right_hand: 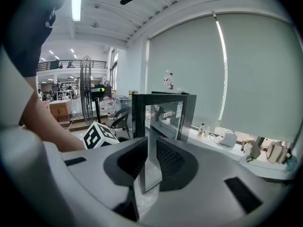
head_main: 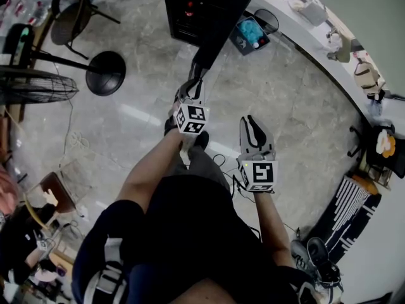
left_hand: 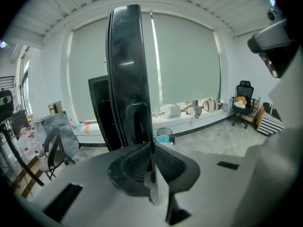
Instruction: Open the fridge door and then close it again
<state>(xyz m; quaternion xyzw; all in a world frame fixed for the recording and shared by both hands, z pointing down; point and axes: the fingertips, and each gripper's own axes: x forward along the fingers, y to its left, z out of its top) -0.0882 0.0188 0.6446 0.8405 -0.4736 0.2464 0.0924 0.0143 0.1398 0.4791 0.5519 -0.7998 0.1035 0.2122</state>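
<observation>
The black fridge (head_main: 202,8) stands at the top of the head view, its door (head_main: 206,59) swung out towards me. The left gripper (head_main: 192,87) reaches up to the door's free edge. In the left gripper view the door (left_hand: 125,70) is seen edge-on, and the left gripper (left_hand: 151,162) has its pads closed on that thin edge below the handle recess. The right gripper (head_main: 252,122) hangs over the floor to the right, apart from the door. In its own view the right gripper (right_hand: 150,160) shows a narrow gap with nothing in it; the fridge (right_hand: 163,110) stands farther off.
A standing fan (head_main: 31,84) and a round black stand base (head_main: 105,73) are on the floor at the left. A curved white counter (head_main: 316,37) runs along the right, with a blue-filled bin (head_main: 252,33) beside the fridge and an office chair (head_main: 380,144) farther right.
</observation>
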